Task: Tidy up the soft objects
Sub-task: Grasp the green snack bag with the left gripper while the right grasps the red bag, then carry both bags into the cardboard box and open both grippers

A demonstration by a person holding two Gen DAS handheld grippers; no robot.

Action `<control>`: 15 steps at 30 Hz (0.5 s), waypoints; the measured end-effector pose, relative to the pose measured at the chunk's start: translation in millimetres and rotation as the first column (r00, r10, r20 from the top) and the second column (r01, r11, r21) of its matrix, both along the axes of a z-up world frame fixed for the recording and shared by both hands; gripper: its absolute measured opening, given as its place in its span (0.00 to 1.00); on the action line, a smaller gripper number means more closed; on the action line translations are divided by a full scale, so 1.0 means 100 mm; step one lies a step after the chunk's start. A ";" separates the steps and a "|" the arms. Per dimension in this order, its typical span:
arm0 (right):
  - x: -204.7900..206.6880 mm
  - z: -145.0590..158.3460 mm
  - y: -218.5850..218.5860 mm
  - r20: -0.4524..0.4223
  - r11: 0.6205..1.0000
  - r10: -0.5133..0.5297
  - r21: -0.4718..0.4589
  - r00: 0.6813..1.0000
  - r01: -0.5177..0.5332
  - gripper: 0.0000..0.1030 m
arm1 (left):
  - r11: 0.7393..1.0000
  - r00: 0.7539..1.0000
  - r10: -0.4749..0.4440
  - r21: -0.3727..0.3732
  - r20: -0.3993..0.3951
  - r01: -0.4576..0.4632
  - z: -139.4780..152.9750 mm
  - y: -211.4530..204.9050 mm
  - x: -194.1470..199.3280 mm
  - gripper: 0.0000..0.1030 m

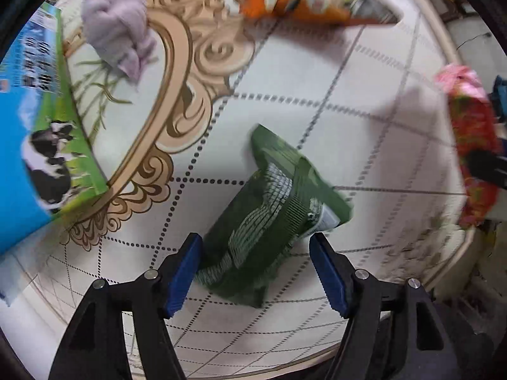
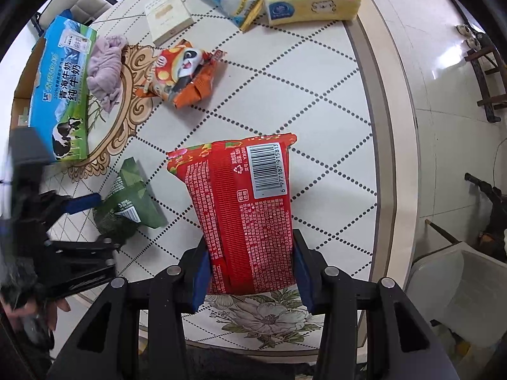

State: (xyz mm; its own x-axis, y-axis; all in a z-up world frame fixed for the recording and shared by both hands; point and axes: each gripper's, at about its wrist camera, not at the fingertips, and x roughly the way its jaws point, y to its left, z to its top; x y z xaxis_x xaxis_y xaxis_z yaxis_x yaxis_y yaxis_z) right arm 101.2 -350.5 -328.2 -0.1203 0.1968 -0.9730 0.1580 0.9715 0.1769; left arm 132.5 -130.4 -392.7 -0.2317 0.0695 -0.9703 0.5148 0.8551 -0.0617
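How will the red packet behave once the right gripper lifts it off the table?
The red packet looks like a soft film pouch, so it will probably sag beyond the jaws of the right gripper, which are clamped on its near end only. Its glossy film may slip a little. It seems light for its size, and unlikely to roll.

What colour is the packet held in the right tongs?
Red packet with white barcode label, clearest in the right wrist view.

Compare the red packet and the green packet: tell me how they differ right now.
The red packet is larger than the green packet. Red is clamped in the right tongs; green lies on the table between the open left tongs. Both are soft printed packs showing barcodes.
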 end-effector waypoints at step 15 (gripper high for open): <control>-0.03 0.20 0.05 0.044 0.999 -0.037 0.026 0.998 0.036 0.47 | 0.936 0.940 0.310 -0.221 0.145 -0.274 0.60 0.29 -0.58 0.28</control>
State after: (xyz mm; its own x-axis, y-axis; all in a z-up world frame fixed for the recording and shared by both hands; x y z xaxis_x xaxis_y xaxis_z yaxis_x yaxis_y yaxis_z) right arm 98.6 -345.9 -308.4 -0.0697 0.2246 -0.9720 0.1844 0.9604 0.2088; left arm 74.9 -101.4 -333.1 -0.0391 -0.1699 -0.9847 0.2618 0.9493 -0.1742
